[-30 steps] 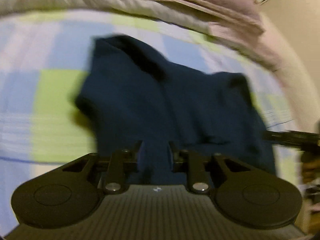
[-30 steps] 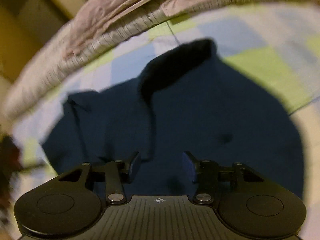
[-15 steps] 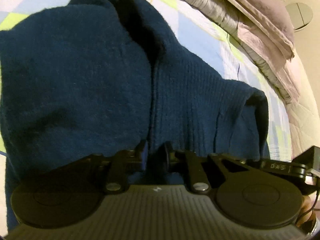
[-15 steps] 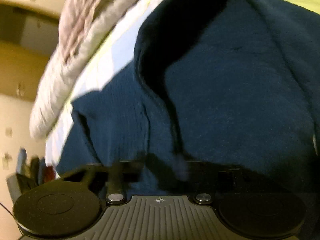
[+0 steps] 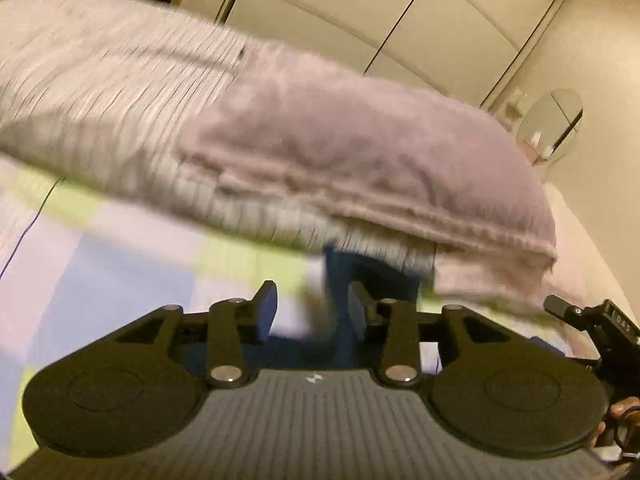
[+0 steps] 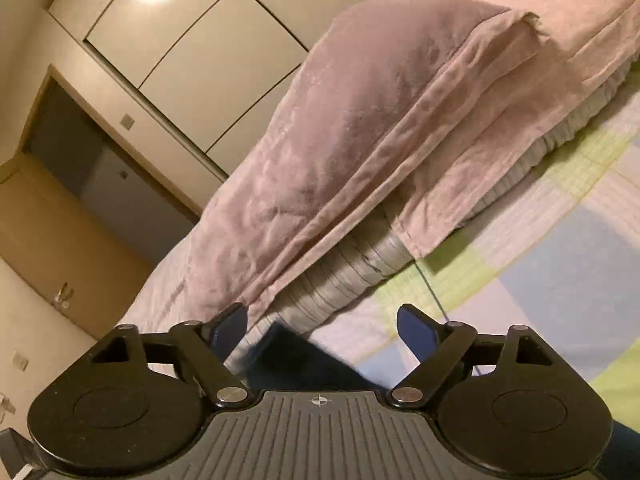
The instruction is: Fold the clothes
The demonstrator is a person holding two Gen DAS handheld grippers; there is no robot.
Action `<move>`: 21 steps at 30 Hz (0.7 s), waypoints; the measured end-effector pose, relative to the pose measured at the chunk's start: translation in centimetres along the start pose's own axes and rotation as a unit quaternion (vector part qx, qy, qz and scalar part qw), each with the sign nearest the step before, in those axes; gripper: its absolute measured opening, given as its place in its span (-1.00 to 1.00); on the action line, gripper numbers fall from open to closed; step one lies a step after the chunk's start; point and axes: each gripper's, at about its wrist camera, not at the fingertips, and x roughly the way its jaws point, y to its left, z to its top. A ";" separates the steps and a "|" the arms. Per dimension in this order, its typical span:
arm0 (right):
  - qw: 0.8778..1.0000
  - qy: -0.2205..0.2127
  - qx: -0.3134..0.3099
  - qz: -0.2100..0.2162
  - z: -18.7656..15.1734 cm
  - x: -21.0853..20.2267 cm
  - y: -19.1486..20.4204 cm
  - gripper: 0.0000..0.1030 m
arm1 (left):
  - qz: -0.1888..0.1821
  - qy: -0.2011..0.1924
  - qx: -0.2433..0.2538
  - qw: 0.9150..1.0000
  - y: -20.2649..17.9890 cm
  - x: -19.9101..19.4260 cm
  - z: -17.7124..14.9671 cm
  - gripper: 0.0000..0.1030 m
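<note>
— While our left wrist view is smeared with motion blur, what can we make out?

— We see the left claw (image 5: 312, 308) with its fingers apart and nothing pinched between them. A strip of the dark blue garment (image 5: 340, 292) shows in the gap and runs down under the claw body, lying on the checked bedsheet (image 5: 120, 280). We cannot tell whether the right-hand finger (image 5: 360, 308) touches the cloth. Beyond it a mauve blanket (image 5: 360, 152) lies over a grey striped quilt (image 5: 100, 92), and pale wardrobe doors (image 5: 400, 20) stand behind. At the right edge we see part of the other gripper's handle (image 5: 592, 320), with a round mirror (image 5: 552, 124) on the wall above it.

— And from our right wrist view, which is sharper?

— We see the right claw (image 6: 320, 328) spread wide, wider than the left one, gripping nothing. A corner of the dark blue garment (image 6: 296, 356) sits low between the fingers, close to the claw body, on the bedsheet (image 6: 560, 260) with its green, blue and white squares. Neither pad (image 6: 416, 328) meets the cloth as far as we can see.

— What lies further off?

— The mauve blanket (image 6: 380, 120) hangs over the striped quilt (image 6: 348, 276), which rests on the sheet just behind the garment. Wardrobe doors (image 6: 200, 40) and a dark doorway (image 6: 92, 168) fill the upper left.
</note>
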 end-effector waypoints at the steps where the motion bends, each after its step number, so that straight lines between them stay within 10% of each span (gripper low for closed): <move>1: 1.000 0.013 -0.008 -0.003 -0.8 -0.3 -0.3 0.65 | 0.008 0.020 -0.005 1.000 0.8 -0.6 -1.1 -0.28; 7: 0.988 0.134 0.034 -0.071 -12.9 -6.6 -5.9 0.65 | 0.041 0.196 -0.053 0.978 1.1 -4.7 -15.6 -0.22; 13: 0.967 0.192 0.123 -0.114 -20.6 -13.5 -7.6 0.65 | 0.106 0.228 0.105 0.962 -6.6 -6.9 -25.4 0.23; 15: 0.961 0.201 0.145 -0.120 -22.0 -15.1 -7.6 0.65 | 0.140 0.216 0.167 0.952 -8.0 -6.7 -26.8 0.03; 17: 0.961 0.202 0.146 -0.123 -22.5 -15.9 -7.4 0.65 | 0.150 0.205 0.172 0.952 -7.7 -7.2 -26.6 -0.84; 21: 0.968 0.185 0.124 -0.117 -21.6 -16.6 -6.2 0.65 | 0.113 0.188 0.091 0.971 -3.6 -10.4 -21.8 -0.84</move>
